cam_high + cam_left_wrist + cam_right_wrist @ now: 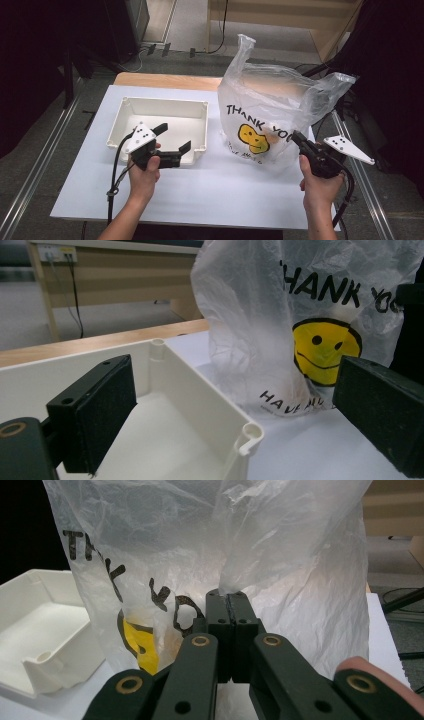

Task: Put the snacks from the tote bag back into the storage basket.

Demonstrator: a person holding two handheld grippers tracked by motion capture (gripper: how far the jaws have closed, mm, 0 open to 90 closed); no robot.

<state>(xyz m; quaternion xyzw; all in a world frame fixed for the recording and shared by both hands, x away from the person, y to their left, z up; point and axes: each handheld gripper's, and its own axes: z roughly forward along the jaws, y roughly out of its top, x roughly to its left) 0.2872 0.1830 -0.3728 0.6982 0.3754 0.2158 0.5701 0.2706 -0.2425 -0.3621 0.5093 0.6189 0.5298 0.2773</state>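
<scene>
Bag-handling step: right tongs [231, 611] clenched on plastic bag [270, 107] film at 3 o'clock. Left tongs [172, 139] released over tray [131, 104] at 9 o'clock; opposite bag edge judged to be gripped next.

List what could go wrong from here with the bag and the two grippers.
1. The right gripper is shut on a thin fold of the plastic bag; a hard pull could tear the film or let it slip out.
2. The bag stands loosely upright, so tugging one side might tip it toward the white tray.
3. The left gripper hangs open over the tray's near corner and could knock its rim when it moves toward the bag.
</scene>
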